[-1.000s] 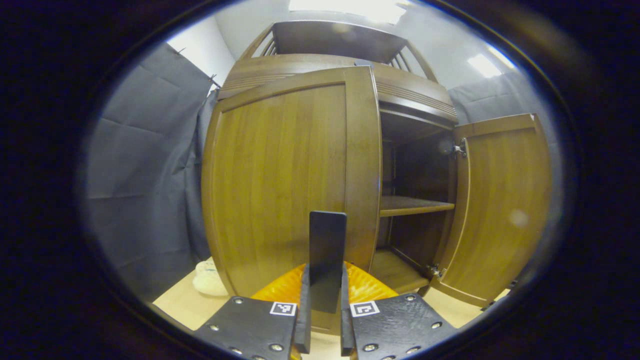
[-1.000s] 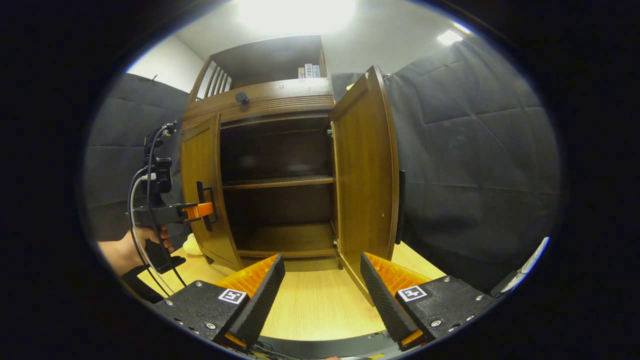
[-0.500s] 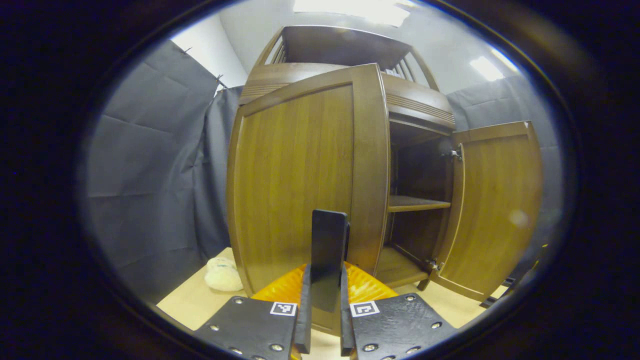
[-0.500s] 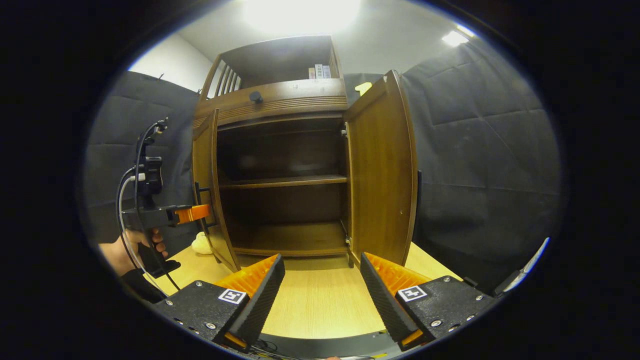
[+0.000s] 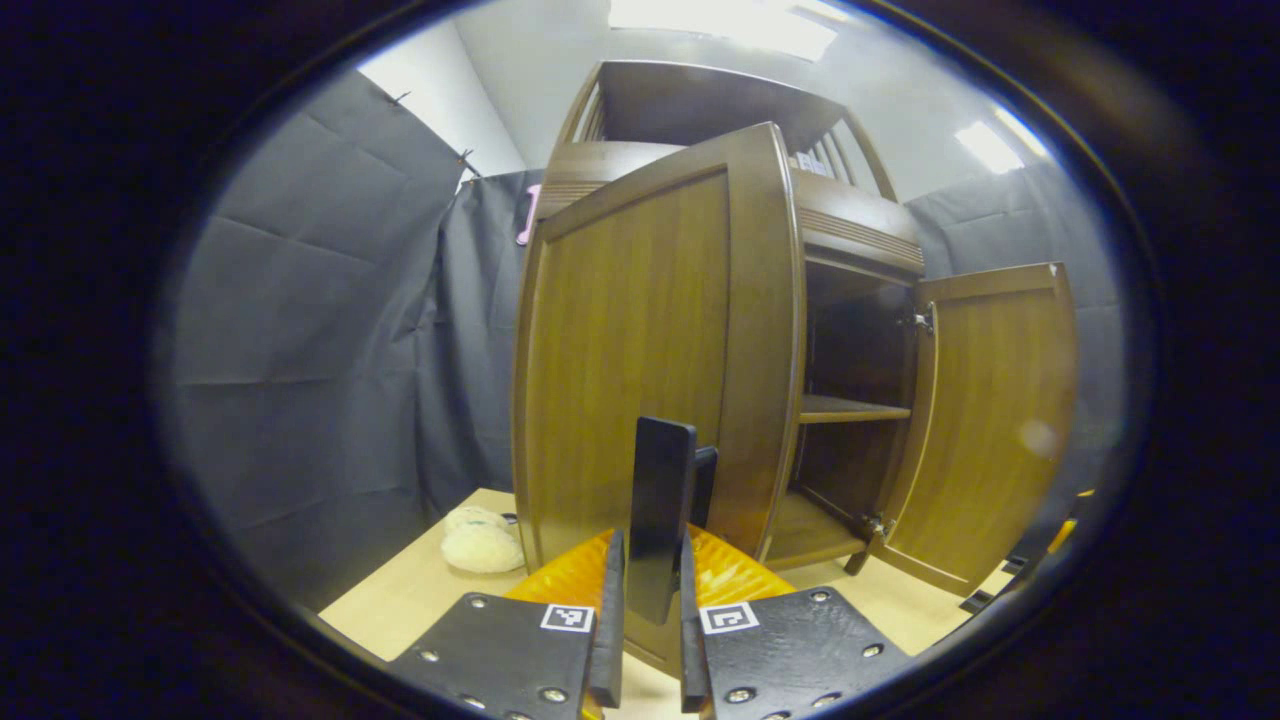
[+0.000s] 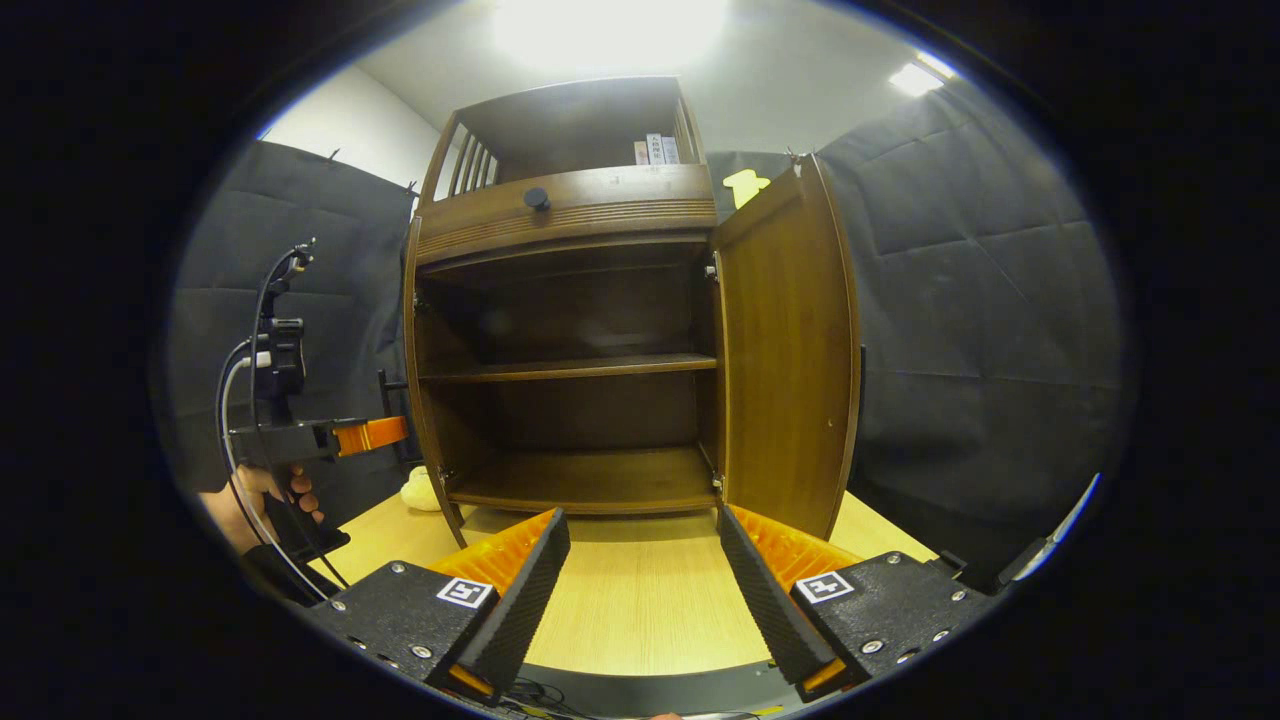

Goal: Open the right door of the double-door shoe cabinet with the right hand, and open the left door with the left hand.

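Observation:
The wooden shoe cabinet (image 6: 560, 210) stands with both doors swung out and its two dark shelves bare. In the left gripper view, my left gripper (image 5: 648, 560) is shut on the dark vertical handle (image 5: 660, 490) of the left door (image 5: 640, 340). From the right gripper view that left door (image 6: 410, 360) is seen nearly edge-on, and the left gripper (image 6: 372, 435) sits at its handle, held by a hand (image 6: 250, 495). The right door (image 6: 790, 360) stands wide open. My right gripper (image 6: 645, 585) is open over the table, apart from the right door.
A light wooden table (image 6: 640, 610) carries the cabinet. A cream soft object (image 5: 480, 545) lies on it left of the cabinet. Black cloth walls close in on both sides. A drawer with a round knob (image 6: 537, 198) and an upper shelf with books (image 6: 655, 150) top the cabinet.
The left door has swung farther outward with my left gripper on its handle, now about edge-on in the right gripper view. The right gripper stays open, barely shifted.

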Available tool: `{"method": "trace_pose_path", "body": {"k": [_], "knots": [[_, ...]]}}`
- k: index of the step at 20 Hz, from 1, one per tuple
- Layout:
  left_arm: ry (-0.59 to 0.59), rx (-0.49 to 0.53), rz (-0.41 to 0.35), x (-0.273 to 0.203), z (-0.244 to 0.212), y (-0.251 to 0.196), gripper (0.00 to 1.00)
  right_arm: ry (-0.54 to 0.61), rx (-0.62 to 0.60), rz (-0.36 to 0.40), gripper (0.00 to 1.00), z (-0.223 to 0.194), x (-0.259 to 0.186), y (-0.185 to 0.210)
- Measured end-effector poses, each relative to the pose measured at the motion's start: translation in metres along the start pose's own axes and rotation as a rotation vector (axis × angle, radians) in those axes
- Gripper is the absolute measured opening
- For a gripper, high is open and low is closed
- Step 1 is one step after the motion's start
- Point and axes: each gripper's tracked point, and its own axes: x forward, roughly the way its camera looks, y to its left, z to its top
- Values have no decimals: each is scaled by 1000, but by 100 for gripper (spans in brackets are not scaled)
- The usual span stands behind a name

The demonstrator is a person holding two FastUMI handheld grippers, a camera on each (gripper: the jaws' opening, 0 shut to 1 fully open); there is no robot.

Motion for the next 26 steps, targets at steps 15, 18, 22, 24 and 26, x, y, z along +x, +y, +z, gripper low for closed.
{"method": "trace_pose_path", "body": {"k": [15, 18, 22, 24, 26], "knots": [[-22, -4, 94, -44, 3, 81, 19, 10, 0, 76, 94, -5, -5, 39], [-38, 7, 150, -53, 10, 109, 17, 6, 3, 93, 94, -4, -6, 44], [-43, 14, 210, -69, 11, 138, 17, 1, -7, 113, 94, -1, -8, 54], [-45, 18, 237, -79, 11, 154, 17, -4, -8, 118, 94, 2, -9, 57], [-50, 29, 265, -92, 14, 165, 17, -10, -10, 119, 94, 4, -12, 59]]}}
